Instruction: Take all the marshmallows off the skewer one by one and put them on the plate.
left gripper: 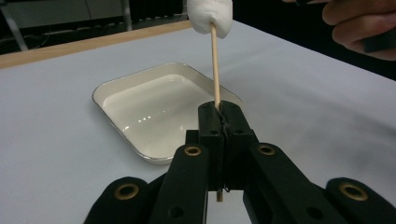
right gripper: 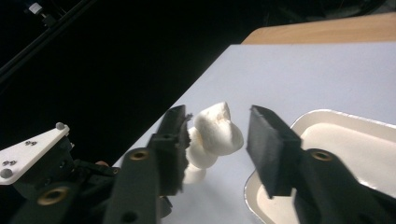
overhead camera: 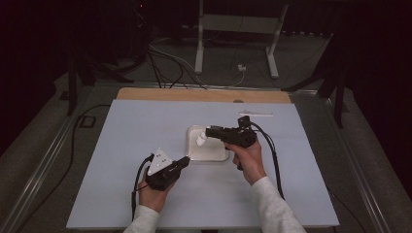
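Two grippers are being held over a pale-covered bench. The left gripper is being kept at about 7 o'clock of a white enamel tray, its fingers pressed together on a thin wooden skewer. The skewer is being pointed upward and away from this gripper, toward 1 o'clock in the high view, and white marshmallows are being carried on its far end, above the tray's near-left part. In the right gripper view, several marshmallows are being seen stacked along the skewer, the topmost one lying between the fingers of the right gripper. Those fingers are being held apart on either side of it; the one at 9 o'clock appears to be touching the marshmallows, while a clear gap is being left at the 3 o'clock side. The right gripper is being brought in from the tray's 3 o'clock side, gripped by the right hand. The tray is lying near the bench's middle.
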